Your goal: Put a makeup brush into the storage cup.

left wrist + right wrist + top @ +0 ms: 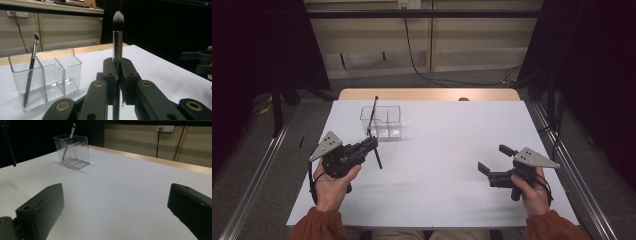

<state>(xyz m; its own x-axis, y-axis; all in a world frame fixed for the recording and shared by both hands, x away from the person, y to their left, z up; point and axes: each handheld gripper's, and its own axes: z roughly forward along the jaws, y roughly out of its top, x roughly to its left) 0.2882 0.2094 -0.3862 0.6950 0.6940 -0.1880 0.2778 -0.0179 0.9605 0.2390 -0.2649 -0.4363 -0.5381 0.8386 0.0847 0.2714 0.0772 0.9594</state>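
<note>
held item: left gripper was clenched on a long makeup brush with a chrome ferrule and dark bristle tuft, pads pinching the handle partway along its length.
brush axis: roughly upright in the left gripper view, tuft up; in the high view it ran as a thin dark line from above the jaws to below them, leaning slightly.
target: clear acrylic organiser box with divided compartments sat on the white table, far-left of centre, just beyond the left gripper.
key relation: box lay far of, and a little right of, the held brush; the brush's top end overlapped the box's left part in the high view, but I couldn't tell whether it was over the rim or only in front of it.
occupancy: a thin dark-handled brush with a small grey tip stood leaning in the box's leftmost compartment; the others looked free.
right gripper: right gripper was released, jaws wide, nothing between them, near-right on the table, well apart from the box.
nearer hand: left, by far.
view difference: left gripper view gave grip and compartment layout; high view gave the spacing across the table.
</note>
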